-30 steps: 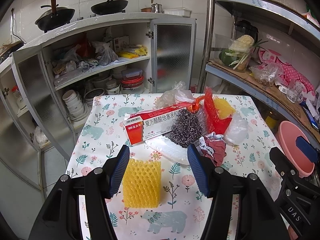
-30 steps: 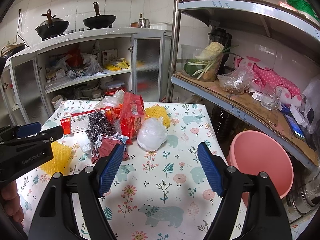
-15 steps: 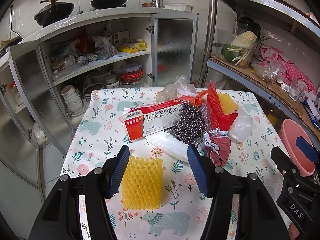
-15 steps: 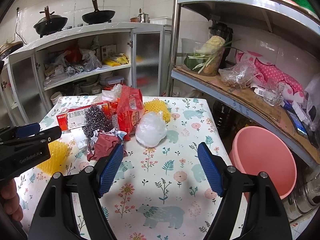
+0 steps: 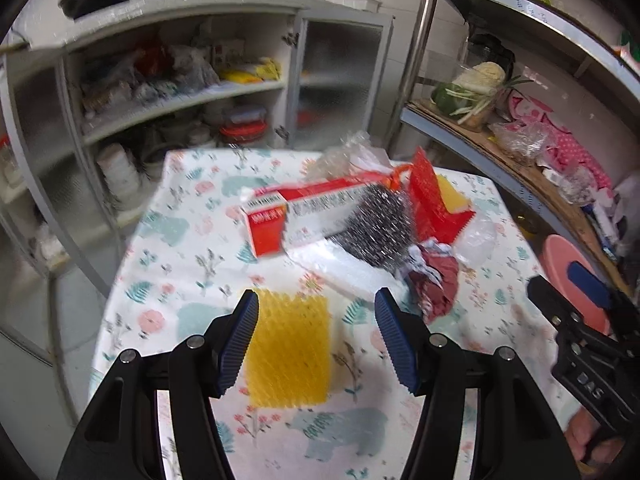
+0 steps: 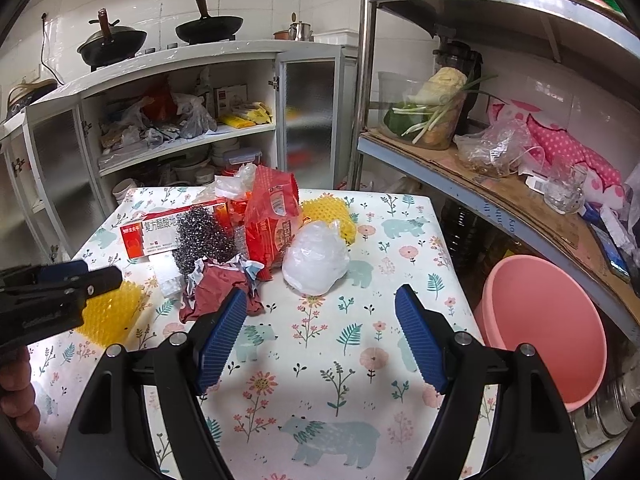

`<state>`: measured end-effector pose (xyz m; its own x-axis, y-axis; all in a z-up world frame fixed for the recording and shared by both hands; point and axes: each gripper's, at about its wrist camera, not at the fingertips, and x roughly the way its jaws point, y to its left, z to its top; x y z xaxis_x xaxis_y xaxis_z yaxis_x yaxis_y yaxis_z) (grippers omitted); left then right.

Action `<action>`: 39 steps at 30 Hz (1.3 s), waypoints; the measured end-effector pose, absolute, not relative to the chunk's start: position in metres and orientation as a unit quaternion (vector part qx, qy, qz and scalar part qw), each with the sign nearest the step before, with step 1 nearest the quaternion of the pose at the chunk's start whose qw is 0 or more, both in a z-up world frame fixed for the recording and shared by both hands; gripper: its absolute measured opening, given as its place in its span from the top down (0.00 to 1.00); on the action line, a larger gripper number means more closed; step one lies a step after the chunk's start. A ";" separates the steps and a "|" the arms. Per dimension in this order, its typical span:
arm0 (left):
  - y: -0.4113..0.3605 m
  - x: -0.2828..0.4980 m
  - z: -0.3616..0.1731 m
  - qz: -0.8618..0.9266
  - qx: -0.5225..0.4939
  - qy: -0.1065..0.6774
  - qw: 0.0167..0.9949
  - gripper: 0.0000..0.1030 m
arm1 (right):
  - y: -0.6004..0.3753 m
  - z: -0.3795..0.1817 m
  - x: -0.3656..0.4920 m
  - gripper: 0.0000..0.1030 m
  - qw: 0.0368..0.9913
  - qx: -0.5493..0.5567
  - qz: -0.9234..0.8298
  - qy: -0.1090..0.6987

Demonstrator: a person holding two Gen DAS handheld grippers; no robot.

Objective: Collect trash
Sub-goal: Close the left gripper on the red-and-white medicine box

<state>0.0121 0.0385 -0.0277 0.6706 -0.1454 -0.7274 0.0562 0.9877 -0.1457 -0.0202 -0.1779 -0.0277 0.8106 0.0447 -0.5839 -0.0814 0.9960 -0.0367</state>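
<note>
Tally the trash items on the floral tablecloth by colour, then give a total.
Yellow foam nets: 2
Red packaging, box, bag and crumpled wrapper: 3
White or clear plastic and foam: 3
Silver steel-wool scourer: 1
Total: 9

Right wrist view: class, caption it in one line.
Open right gripper hovers above floral tablecloth, facing trash pile; pink basin beside.

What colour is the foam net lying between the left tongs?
Yellow; the foam net shows best in the left wrist view.

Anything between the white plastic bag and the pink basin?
Nothing: bare floral tablecloth runs from the white plastic bag to the table edge, the pink basin beyond it, in the right wrist view.
</note>
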 end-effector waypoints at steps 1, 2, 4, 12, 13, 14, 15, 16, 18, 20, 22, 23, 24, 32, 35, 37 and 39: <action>0.039 0.014 -0.030 -0.061 -0.068 0.409 0.908 0.42 | -0.179 -0.028 -0.019 0.25 0.951 -0.028 0.034 0.307; 0.039 0.016 -0.032 -0.064 -0.077 0.416 0.904 0.42 | -0.180 -0.028 -0.018 0.25 0.950 -0.027 0.036 0.308; 0.041 0.022 -0.034 -0.062 -0.088 0.424 0.899 0.42 | -0.180 -0.028 -0.017 0.25 0.951 -0.027 0.035 0.307; 0.065 0.052 -0.013 -0.044 -0.062 0.389 0.918 0.41 | -0.190 -0.028 0.003 0.25 0.946 -0.021 0.057 0.319; 0.068 0.058 -0.014 -0.045 -0.055 0.390 0.918 0.39 | -0.191 -0.028 0.007 0.25 0.944 -0.017 0.065 0.322; 0.072 0.063 -0.014 -0.048 -0.053 0.392 0.917 0.39 | -0.192 -0.028 0.011 0.25 0.942 -0.011 0.075 0.326; 0.074 0.068 -0.016 -0.053 -0.051 0.395 0.916 0.38 | -0.193 -0.029 0.014 0.25 0.940 -0.007 0.083 0.330; 0.076 0.073 -0.018 -0.059 -0.047 0.399 0.914 0.37 | -0.194 -0.030 0.019 0.25 0.936 0.001 0.097 0.338; 0.079 0.085 -0.025 -0.073 -0.036 0.411 0.908 0.37 | -0.194 -0.033 0.028 0.25 0.930 0.008 0.111 0.351; 0.080 0.094 -0.032 -0.086 -0.031 0.420 0.903 0.37 | -0.194 -0.037 0.035 0.25 0.925 0.008 0.118 0.362; 0.079 0.098 -0.035 -0.097 -0.024 0.422 0.901 0.37 | -0.194 -0.041 0.042 0.25 0.922 0.008 0.120 0.369; 0.078 0.101 -0.037 -0.103 -0.018 0.423 0.900 0.37 | -0.195 -0.043 0.045 0.25 0.920 0.011 0.122 0.373; 0.077 0.103 -0.038 -0.106 -0.012 0.423 0.900 0.37 | -0.195 -0.045 0.048 0.25 0.918 0.014 0.124 0.376; 0.078 0.116 -0.053 -0.112 0.003 0.426 0.898 0.38 | -0.200 -0.054 0.068 0.25 0.908 0.029 0.131 0.397; 0.076 0.113 -0.055 -0.125 0.001 0.420 0.899 0.47 | -0.199 -0.057 0.072 0.25 0.906 0.024 0.129 0.402; 0.073 0.109 -0.056 -0.128 0.008 0.413 0.901 0.52 | -0.197 -0.059 0.076 0.25 0.905 0.020 0.127 0.405; 0.071 0.105 -0.054 -0.133 0.016 0.406 0.904 0.57 | -0.195 -0.060 0.080 0.25 0.905 0.021 0.126 0.405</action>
